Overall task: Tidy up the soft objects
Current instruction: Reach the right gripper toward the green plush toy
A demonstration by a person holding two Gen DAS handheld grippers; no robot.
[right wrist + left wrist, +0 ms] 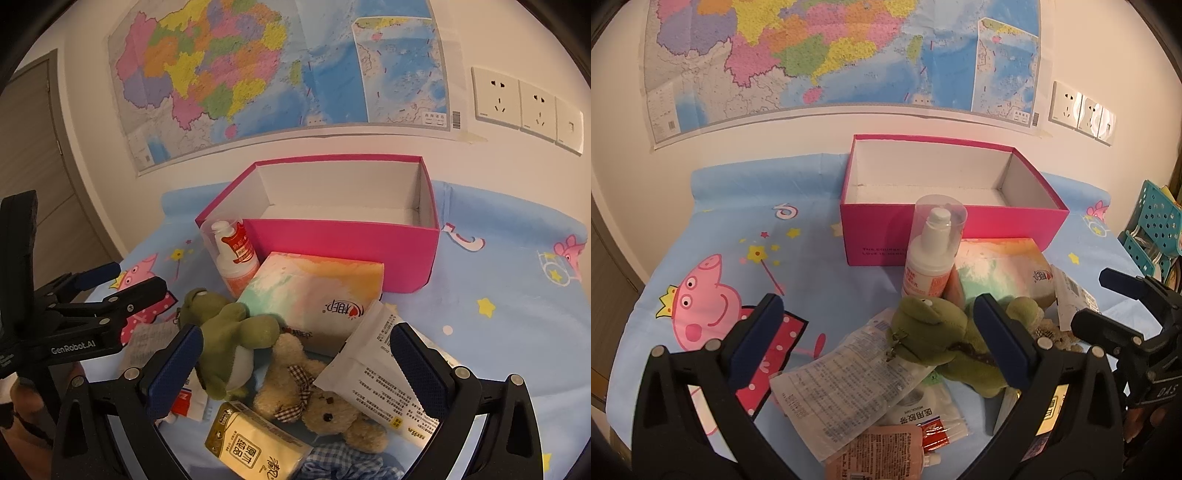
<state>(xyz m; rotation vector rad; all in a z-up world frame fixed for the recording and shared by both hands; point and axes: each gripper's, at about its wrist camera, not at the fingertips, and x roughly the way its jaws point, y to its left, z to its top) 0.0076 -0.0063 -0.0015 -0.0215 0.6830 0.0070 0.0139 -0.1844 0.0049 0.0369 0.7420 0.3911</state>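
An empty pink box [945, 229] [343, 251] stands open at the back of the table. A pile lies in front of it. In it are a green frog plush [934, 332] [229, 339], a tan teddy bear [314, 398], a pastel tissue pack [997, 269] [317, 295], a yellow tissue pack [251, 443] and a blue checked cloth [340, 461]. My left gripper [879, 301] [129, 280] hovers open over the frog and a clear pouch [842, 376]. Above the teddy, my right gripper [295, 332] [1108, 306] is open too. Neither holds anything.
A white pump bottle [931, 258] [236, 254] stands by the box's front left corner. A white printed sachet [384, 376] and small packets lie in the pile. The blue cartoon-print cloth [720, 229] covers the table. A teal basket [1152, 229] sits at the right, with wall sockets [528, 103] behind.
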